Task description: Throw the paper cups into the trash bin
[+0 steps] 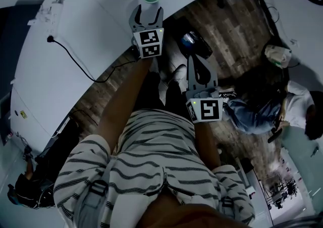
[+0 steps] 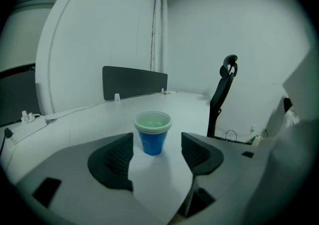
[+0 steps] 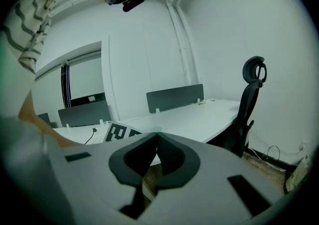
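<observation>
The head view alone shows the desk [image 1: 75,45] whole, a black cable [image 1: 75,63] trailing across it, the wood floor, and a second person [image 1: 262,106] low at my right. My gripper views add a chair [image 2: 222,94] past the desk's far edge and a dark divider [image 2: 134,82] at its back edge. My left gripper [image 1: 146,17] reaches over the desk's near curved edge, its jaws spread wide. The blue cup [image 2: 152,132] stands upright on the desk in line with their gap, and neither pad touches it. My right gripper [image 3: 155,137] hangs over the floor, its jaws pressed together on nothing. Each gripper's cube bears black-and-white square markers.
</observation>
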`<state>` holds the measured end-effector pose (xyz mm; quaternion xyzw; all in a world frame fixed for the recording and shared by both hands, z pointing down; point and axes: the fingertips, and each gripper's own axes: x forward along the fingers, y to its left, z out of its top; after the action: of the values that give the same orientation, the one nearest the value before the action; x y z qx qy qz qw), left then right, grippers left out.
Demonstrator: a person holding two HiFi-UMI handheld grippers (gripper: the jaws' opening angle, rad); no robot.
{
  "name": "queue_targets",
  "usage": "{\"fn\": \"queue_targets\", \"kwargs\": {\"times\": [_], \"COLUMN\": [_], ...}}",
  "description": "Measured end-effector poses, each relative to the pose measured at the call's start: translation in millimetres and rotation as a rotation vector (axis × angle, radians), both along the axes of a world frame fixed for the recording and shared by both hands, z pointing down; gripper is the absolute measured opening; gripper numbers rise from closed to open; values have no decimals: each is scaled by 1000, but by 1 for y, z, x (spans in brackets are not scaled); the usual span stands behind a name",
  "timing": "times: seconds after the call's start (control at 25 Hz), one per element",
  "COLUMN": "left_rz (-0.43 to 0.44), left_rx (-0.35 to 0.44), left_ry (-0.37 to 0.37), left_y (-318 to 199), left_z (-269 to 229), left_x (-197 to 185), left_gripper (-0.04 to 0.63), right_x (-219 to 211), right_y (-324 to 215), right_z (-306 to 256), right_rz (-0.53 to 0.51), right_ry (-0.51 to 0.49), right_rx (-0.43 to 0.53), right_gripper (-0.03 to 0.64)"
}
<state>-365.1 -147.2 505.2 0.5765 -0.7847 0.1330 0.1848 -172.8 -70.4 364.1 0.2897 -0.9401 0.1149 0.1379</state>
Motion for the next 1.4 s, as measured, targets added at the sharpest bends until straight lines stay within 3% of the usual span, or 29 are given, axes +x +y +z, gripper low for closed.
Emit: {"fn": "queue_targets", "kwargs": {"times": [0.76, 1.4], "left_rz": [4, 9], "left_rx": [-49, -39], "left_ry": [14, 18], "left_y": [-32, -49], "left_z": [31, 32], "left_x": [-24, -32], "left_gripper": [322, 291], "right_x": [-4, 2], "right_y": [0, -5], "right_z": [16, 21], "right_rz": [12, 43], "right_ry": [41, 50], "right_rx": [-22, -32], "right_gripper": [17, 17]}}
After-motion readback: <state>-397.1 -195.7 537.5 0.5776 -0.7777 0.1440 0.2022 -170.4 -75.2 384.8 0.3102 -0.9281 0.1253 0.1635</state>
